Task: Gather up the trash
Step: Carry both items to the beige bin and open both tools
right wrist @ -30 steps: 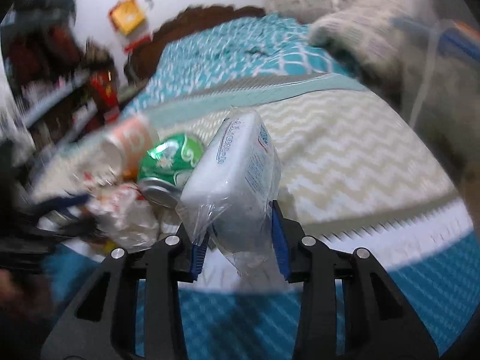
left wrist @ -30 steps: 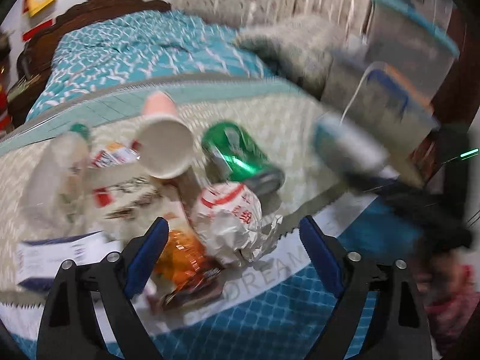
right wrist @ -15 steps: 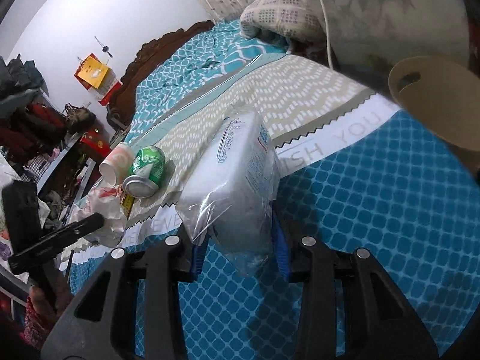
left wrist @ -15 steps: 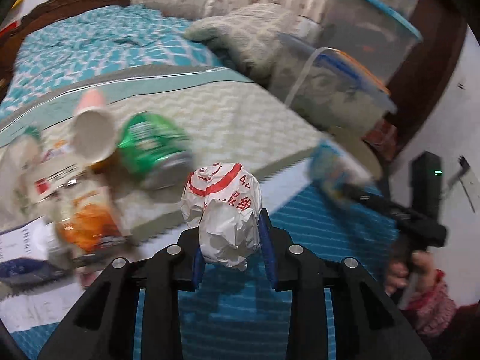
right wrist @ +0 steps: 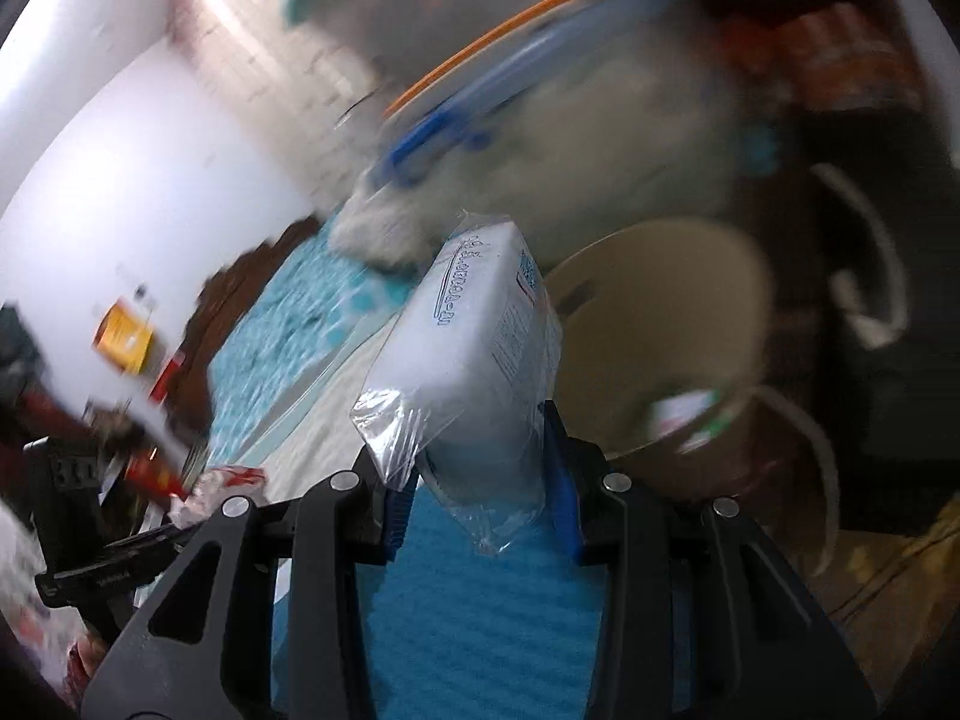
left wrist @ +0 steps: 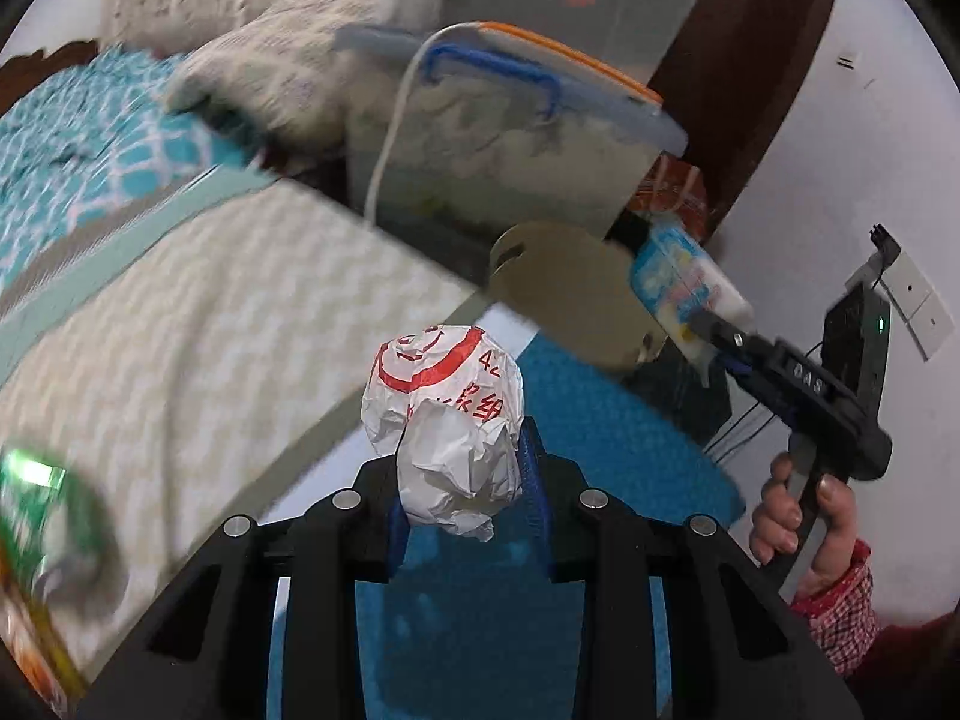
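My left gripper [left wrist: 465, 495] is shut on a crumpled white paper wrapper with red print [left wrist: 447, 414], held above the bed's blue corner. My right gripper [right wrist: 480, 480] is shut on a white tissue pack in clear plastic [right wrist: 474, 342]. A beige round bin [right wrist: 660, 354] stands just right of and behind the pack, with some trash inside. In the left wrist view the bin [left wrist: 564, 300] is beyond the bed edge, and the right gripper [left wrist: 705, 324] holds the pack over its right rim. A green can [left wrist: 36, 480] lies blurred at the left edge.
Clear storage boxes with blue handles [left wrist: 516, 138] are stacked behind the bin. A grey pillow [left wrist: 288, 54] lies beside them on the bed [left wrist: 180, 324]. More trash lies at the bed's left [right wrist: 222, 480]. A white wall with a switch [left wrist: 912, 294] is on the right.
My left gripper closed on the crumpled wrapper, lifted it off the bed and swung right toward the bin. My right gripper carried the tissue pack from the bed to the bin.
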